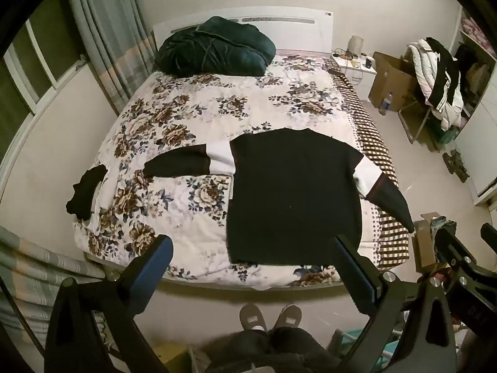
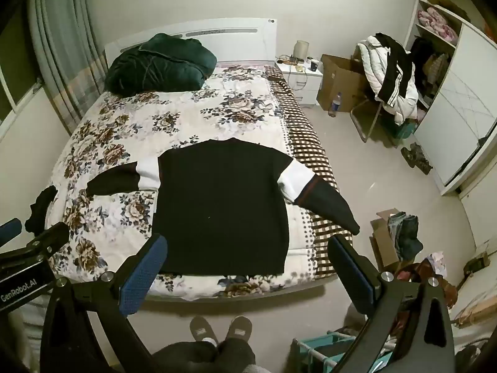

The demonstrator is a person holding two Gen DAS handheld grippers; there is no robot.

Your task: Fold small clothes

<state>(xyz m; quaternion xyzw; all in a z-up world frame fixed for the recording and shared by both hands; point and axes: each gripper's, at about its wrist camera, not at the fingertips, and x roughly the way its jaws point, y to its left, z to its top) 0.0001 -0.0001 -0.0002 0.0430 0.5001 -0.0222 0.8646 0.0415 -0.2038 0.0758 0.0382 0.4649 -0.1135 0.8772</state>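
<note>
**A:** What do you have at the far left of your left wrist view?

**B:** A curtain (image 1: pixel 102 28) runs down the upper left. Below it, at mid left, a small dark garment (image 1: pixel 85 194) lies at the bed's left edge, partly on something white.

**A:** And your left gripper (image 1: pixel 253 261)?

**B:** It sits low in the frame, jaws spread wide, nothing between them. Your blue pad (image 1: pixel 155 264) is at lower left, the other finger at lower right, both above the foot of the bed (image 1: pixel 198 105).

**A:** Where is the sweater (image 1: pixel 295 195)?

**B:** Centre of the frame, flat on the flowered quilt, hem towards you. It is black with a white band on each sleeve. The left sleeve lies out across the quilt; the right one hangs over the bed's checked right edge.

**A:** Further up?

**B:** A dark green bundle (image 1: pixel 214 46) rests against the headboard, upper centre.

**A:** Right of the bed?

**B:** A nightstand (image 1: pixel 357 68), then a cardboard box (image 1: pixel 393 80) with a bottle (image 1: pixel 385 102) in front, then a chair heaped with coats (image 1: pixel 441 84) at upper right.

**A:** The right wrist view?

**B:** Your right gripper (image 2: pixel 245 264) is also wide and empty, low in the frame, with the sweater's hem just above it. Your slippers (image 2: pixel 220 331) show at bottom centre, on the floor. At lower right stands an open box of clothes (image 2: pixel 400 236), and a wardrobe (image 2: pixel 459 102) fills the upper right.
</note>
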